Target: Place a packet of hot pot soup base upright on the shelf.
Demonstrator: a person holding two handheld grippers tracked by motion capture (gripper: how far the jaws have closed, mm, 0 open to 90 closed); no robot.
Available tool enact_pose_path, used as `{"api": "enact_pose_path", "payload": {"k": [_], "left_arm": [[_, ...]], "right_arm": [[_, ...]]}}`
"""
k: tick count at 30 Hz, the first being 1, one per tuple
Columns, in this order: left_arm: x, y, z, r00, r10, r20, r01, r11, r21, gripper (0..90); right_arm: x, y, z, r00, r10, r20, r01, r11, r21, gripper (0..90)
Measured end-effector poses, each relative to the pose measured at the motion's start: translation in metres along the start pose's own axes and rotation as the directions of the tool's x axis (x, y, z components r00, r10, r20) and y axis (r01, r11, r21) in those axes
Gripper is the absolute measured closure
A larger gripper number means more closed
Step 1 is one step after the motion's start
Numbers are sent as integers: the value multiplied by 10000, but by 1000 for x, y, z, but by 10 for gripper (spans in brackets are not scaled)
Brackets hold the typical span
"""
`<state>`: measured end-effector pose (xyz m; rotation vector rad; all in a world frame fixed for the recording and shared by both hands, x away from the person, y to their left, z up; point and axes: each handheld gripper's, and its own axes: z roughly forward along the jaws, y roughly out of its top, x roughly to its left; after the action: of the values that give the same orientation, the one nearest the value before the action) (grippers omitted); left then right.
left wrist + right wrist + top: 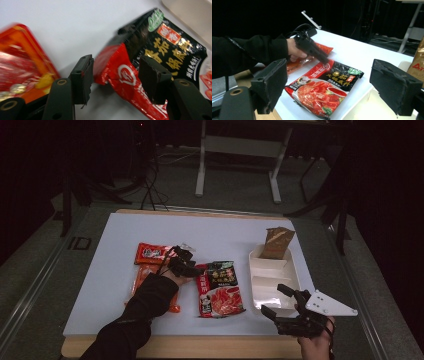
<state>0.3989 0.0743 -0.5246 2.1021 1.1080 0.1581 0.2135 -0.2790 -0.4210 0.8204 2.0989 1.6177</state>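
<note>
Dim, dark surroundings; left gripper view motion-blurred, high view soft.

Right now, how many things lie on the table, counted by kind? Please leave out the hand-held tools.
Red and orange packets: 2, one behind the other, partly covered by the sleeve.
Red and black sauce packet: 1.
Brown packet, in the tray's far end: 1.
White divided tray: 1.
Total: 5.
</note>
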Motion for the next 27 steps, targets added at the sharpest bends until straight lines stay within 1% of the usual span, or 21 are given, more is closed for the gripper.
{"api": "enact_pose_path", "payload": {"k": [1,2,3,4,5,6,8,9,11,12,13,14,16,18,19,21,22,24,25,26,27], "left_arm": [[0,0,2,10000,-20,-89,21,9999,136,465],[0,0,4,9999,-132,-5,132,9994,323,477],[-1,0,7,9999,-134,-71,137,9988,480,498],[-2,0,8,9999,-77,-119,84,9984,566,509],[-3,0,9,10000,-49,-40,51,9979,647,525],[-4,0,10,10000,-72,-49,75,9976,681,540],[-4,1,11,9995,-297,115,287,9963,811,578],[-4,1,12,9991,-404,127,391,9955,863,598],[-4,2,13,9988,-453,157,435,9938,1024,626],[-5,4,13,9991,-417,82,405,9924,1164,654],[-7,5,14,9995,-248,-184,269,9916,1269,706],[-9,5,14,9995,-191,-253,223,9909,1328,744],[-8,7,15,9993,-328,-182,351,9893,1417,792],[-8,7,15,9993,-328,-182,351,9893,1417,806],[-9,9,14,9989,-454,-58,458,9905,1297,837],[-9,9,12,9990,-438,93,423,9918,1206,864],[-9,8,11,9986,-518,130,500,9922,1145,866],[-10,8,8,9991,-366,199,346,9949,950,870],[-11,8,6,9987,-470,216,450,9953,859,870],[-12,9,4,9993,-307,196,290,9962,823,873],[-13,9,1,9991,-334,249,317,9973,662,873]], "right_arm": [[0,0,0,10000,34,-5,-34,10000,6,144],[0,0,0,10000,46,1,-46,10000,12,144],[0,0,0,10000,66,-11,-66,10000,30,144],[0,0,0,10000,46,-14,-46,10000,31,144],[0,0,0,10000,26,2,-26,10000,49,144],[0,0,1,10000,3,8,-3,10000,74,144],[0,0,1,10000,71,-20,-70,9999,86,144],[0,-1,2,10000,49,-32,-49,9999,109,144],[0,-1,2,10000,1,-24,-1,9999,144,144],[0,-1,2,10000,-14,-11,14,9999,143,144],[0,-1,2,10000,-21,3,21,9999,146,144],[1,0,2,10000,-18,24,18,9999,154,144],[0,-1,2,10000,-24,24,23,9999,161,144],[0,-1,2,10000,-32,25,32,9998,180,144],[0,-1,3,10000,12,-13,-11,9997,226,144],[0,-1,3,10000,9,-28,-8,9997,224,144],[0,-1,3,10000,-9,-35,9,9998,192,144],[0,-1,2,10000,-39,-51,39,9999,97,147],[-1,0,2,10000,-63,-2,63,9999,102,149],[-1,0,1,10000,-61,36,61,10000,62,149],[-1,0,1,10000,-51,14,51,10000,19,149]]}}
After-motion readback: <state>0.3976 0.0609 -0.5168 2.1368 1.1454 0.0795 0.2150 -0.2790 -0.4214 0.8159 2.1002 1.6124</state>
